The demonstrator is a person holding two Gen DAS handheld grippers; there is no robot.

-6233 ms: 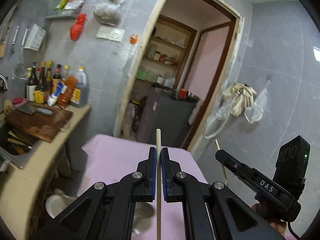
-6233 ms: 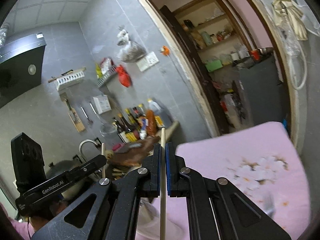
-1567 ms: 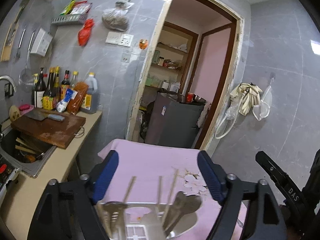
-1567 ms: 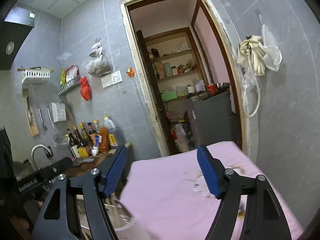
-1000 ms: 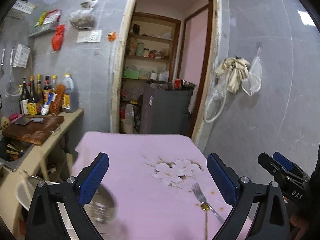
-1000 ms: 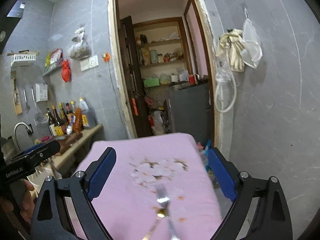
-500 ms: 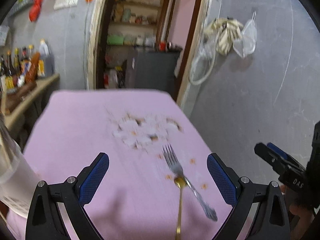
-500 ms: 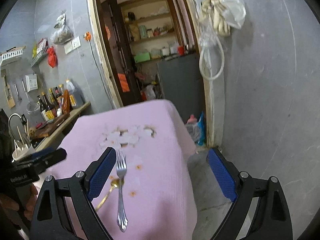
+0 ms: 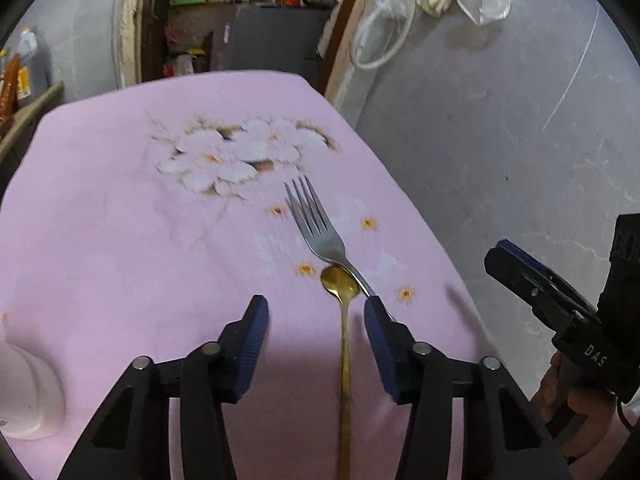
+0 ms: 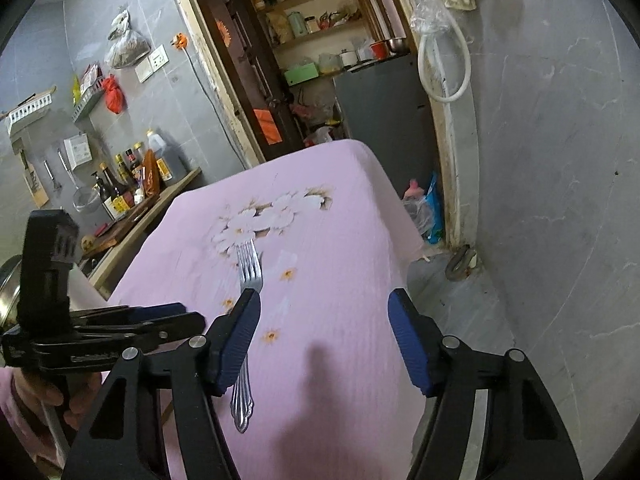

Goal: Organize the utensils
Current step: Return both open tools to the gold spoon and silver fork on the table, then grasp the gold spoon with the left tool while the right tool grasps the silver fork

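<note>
A steel fork (image 9: pixel 320 228) and a gold spoon (image 9: pixel 343 320) lie on a table under a pink cloth (image 9: pixel 120 240) printed with white flowers (image 9: pixel 240 156). In the left wrist view the fork's long axis runs on a slant: its tines point away toward the flower print and a little left, and its handle comes back toward the lower right. The spoon lies almost straight along the view, bowl at the far end, handle running down toward the camera. The bowl sits just beside the fork's neck, and they seem to touch, though the view is too coarse to be sure.

The left gripper (image 9: pixel 316 324) hangs over the spoon with its jaws closing. The spoon's handle lies between the blue pads (image 9: pixel 252 340), nearer the right one, and neither pad presses on it. The right pad covers part of the fork's handle.

The right gripper (image 10: pixel 324 332) is also closing, with only bare cloth between its pads. The fork passes under its left finger, so the middle of the fork is hidden in that view; tines show beyond it and the handle end in front.

A white container (image 9: pixel 24 396) stands on the cloth at the left edge. Beyond the table are an open doorway (image 10: pixel 304 60) with shelves and a counter with bottles (image 10: pixel 132 176).
</note>
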